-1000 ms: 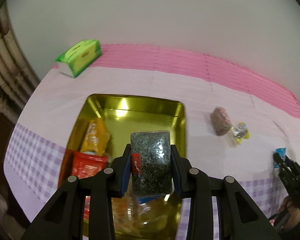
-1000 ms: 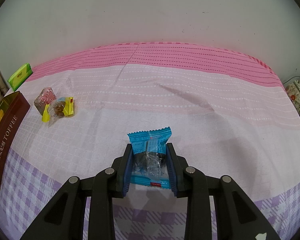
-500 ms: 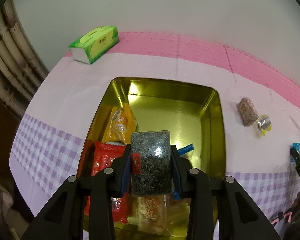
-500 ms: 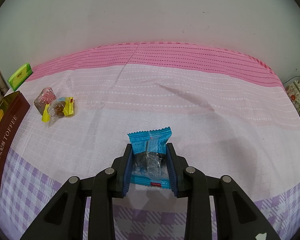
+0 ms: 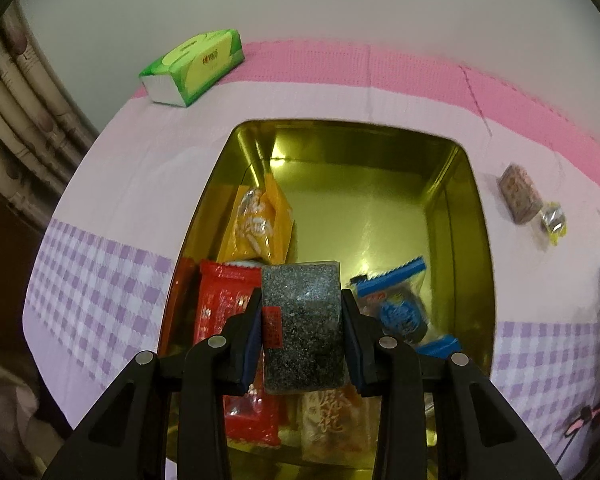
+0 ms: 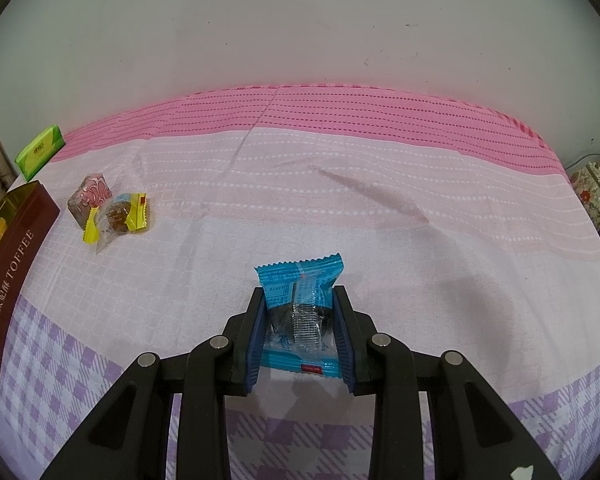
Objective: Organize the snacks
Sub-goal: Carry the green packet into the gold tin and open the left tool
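Observation:
My left gripper [image 5: 302, 316] is shut on a dark speckled snack block [image 5: 302, 324] and holds it over the open gold tin [image 5: 452, 184]. Inside the tin lie an orange packet [image 5: 260, 224], a red packet [image 5: 224, 308], a blue-wrapped snack [image 5: 396, 300] and a pale packet [image 5: 332, 420]. My right gripper [image 6: 300, 316] is shut on a blue cookie packet [image 6: 300, 284] just above the tablecloth. A brown-pink wrapped snack [image 6: 90, 196] and a yellow-ended candy [image 6: 118, 216] lie on the cloth at the left. The tin's dark red side [image 6: 10, 280] shows at the left edge of the right wrist view.
A green tissue box [image 5: 194, 66] sits on the pink band at the back left, near the wall. A curtain [image 5: 16, 128] hangs past the table's left edge. Clutter [image 6: 594, 188] stands beyond the right end. The pink-and-purple cloth [image 6: 380, 220] stretches across the middle.
My left gripper has carried the speckled block forward and lower over the tin, so the tin's contents look larger and nearer. My right gripper with the blue packet has kept still.

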The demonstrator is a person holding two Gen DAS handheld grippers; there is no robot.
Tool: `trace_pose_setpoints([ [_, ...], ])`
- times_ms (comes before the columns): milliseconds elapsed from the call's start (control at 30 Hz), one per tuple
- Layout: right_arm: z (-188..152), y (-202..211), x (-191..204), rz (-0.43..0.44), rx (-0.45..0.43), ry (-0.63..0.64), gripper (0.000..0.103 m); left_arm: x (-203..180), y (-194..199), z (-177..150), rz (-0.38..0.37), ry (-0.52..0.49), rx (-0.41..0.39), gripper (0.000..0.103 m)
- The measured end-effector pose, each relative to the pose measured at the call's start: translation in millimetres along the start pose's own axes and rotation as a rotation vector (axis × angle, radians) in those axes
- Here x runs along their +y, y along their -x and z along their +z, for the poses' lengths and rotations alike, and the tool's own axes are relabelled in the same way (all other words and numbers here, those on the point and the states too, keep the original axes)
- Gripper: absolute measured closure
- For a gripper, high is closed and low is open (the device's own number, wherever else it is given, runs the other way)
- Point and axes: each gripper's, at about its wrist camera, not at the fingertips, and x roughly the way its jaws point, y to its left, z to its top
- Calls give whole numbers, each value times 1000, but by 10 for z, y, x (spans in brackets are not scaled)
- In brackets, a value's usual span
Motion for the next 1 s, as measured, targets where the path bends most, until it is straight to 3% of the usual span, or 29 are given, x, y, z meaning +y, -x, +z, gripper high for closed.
trace_pose_setpoints([
  [667,3,8,7,-8,1,7,73,-40,-10,-140,27,-74,-3,66],
  [1000,30,-4,1,-18,7,6,72,-29,100,-172,19,-76,-50,66],
])
